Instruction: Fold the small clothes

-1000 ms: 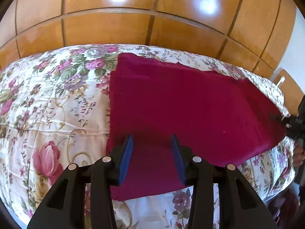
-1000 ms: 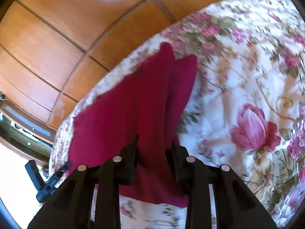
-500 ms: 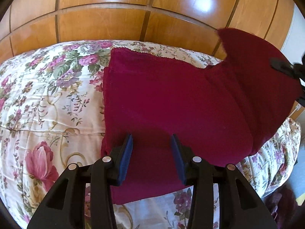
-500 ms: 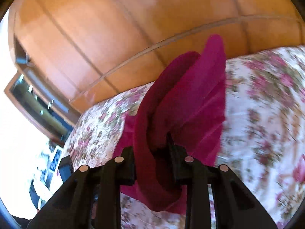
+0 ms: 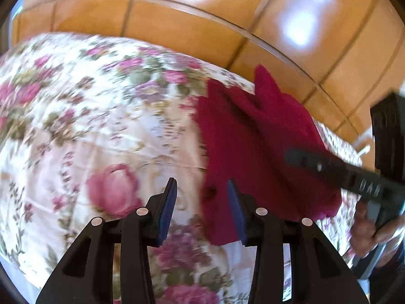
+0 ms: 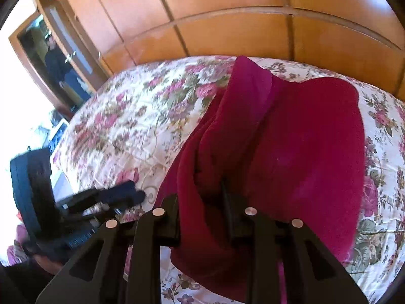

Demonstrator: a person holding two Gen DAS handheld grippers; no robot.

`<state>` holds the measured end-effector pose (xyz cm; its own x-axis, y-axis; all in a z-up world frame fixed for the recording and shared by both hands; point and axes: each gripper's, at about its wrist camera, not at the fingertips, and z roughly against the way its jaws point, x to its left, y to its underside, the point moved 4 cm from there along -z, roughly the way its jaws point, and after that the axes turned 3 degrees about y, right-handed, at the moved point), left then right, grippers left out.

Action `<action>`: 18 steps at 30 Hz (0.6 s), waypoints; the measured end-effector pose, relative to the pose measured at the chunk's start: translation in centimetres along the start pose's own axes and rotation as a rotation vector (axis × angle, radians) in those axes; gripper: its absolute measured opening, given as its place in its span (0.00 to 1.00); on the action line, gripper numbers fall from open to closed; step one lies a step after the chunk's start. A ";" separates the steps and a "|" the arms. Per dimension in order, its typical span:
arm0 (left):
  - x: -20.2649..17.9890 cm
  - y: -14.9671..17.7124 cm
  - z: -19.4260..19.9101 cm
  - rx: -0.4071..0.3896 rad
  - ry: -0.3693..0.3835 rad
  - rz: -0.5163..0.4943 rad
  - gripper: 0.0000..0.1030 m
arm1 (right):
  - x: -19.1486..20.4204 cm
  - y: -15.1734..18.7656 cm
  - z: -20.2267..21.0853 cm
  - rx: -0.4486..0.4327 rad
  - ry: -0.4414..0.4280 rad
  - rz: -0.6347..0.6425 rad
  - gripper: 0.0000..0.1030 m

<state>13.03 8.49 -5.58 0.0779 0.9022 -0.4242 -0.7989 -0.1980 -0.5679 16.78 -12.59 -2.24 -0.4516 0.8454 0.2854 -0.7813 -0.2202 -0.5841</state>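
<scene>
A dark red garment (image 5: 255, 136) lies on the flowered bedspread (image 5: 101, 126), with one side folded over the rest of it. My left gripper (image 5: 202, 210) hangs open just above the bedspread. The garment's left edge shows beside its right finger, and nothing is pinched. My right gripper (image 6: 201, 215) is shut on a bunched fold of the garment (image 6: 303, 152) and holds that fold up off the bed. In the left wrist view the right gripper's black finger (image 5: 329, 167) reaches across the cloth from the right. In the right wrist view the left gripper (image 6: 119, 197) sits blurred at the left.
Wooden cupboard panels (image 5: 202, 33) rise right behind the bed. In the right wrist view a framed opening or mirror (image 6: 53, 58) stands at far left with a person in it. A hand (image 5: 364, 230) holds the right gripper at the bed's right edge.
My right gripper lifted the garment's right side and carried it over to the left, doubling the cloth. My left gripper slid left, off the cloth and over the bedspread.
</scene>
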 end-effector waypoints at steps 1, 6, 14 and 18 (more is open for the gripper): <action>0.6 -0.1 0.2 -0.002 0.007 0.025 0.39 | 0.2 0.1 0.0 0.003 0.004 0.015 0.25; 1.2 -1.1 1.2 -0.022 0.058 0.080 0.39 | 0.2 0.4 1.5 -0.035 -0.060 0.024 0.44; -1.2 -3.3 0.4 0.015 0.191 0.094 0.41 | -3.9 2.4 8.9 -0.205 -0.225 -0.151 0.50; -2.8 -4.7 -1.3 0.072 0.300 0.119 0.53 | -7.6 4.8 10.2 -0.209 -0.148 -0.236 0.50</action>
<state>17.32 6.37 -2.64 0.1448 0.7191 -0.6797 -0.8521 -0.2586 -0.4551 12.09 -25.06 0.51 -0.3384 0.7780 0.5294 -0.7736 0.0903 -0.6272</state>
